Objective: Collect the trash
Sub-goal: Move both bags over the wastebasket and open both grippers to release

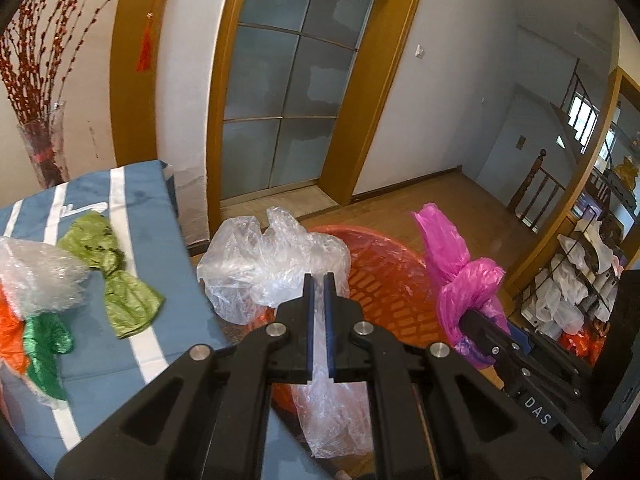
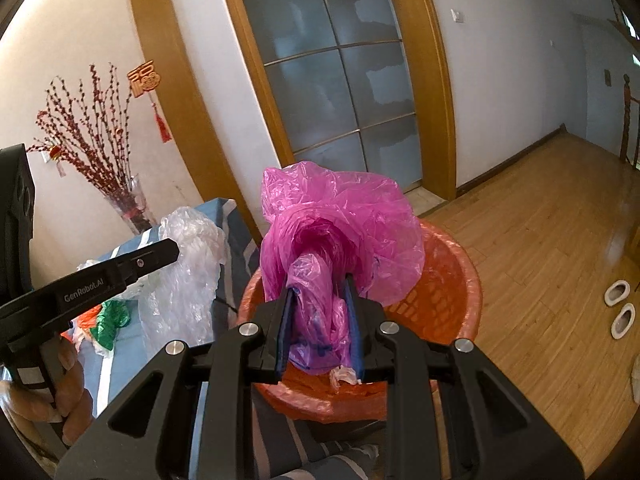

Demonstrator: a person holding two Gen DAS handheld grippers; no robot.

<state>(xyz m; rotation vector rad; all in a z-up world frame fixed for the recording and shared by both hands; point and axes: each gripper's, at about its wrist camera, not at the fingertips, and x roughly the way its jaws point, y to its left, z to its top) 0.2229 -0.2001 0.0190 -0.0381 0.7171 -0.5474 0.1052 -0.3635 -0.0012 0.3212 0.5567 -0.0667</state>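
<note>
Black grippers, blue-padded fingers (image 1: pixel 308 320), silver screws, white "GenRobot.AI" lettering

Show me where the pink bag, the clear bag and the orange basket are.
pink bag (image 2: pixel 340 216): right wrist view, crumpled upper bulge.
clear bag (image 1: pixel 272 256): left wrist view, puffed part beyond the gripper.
orange basket (image 2: pixel 460 280): right wrist view, slotted inner wall, right side.
</note>
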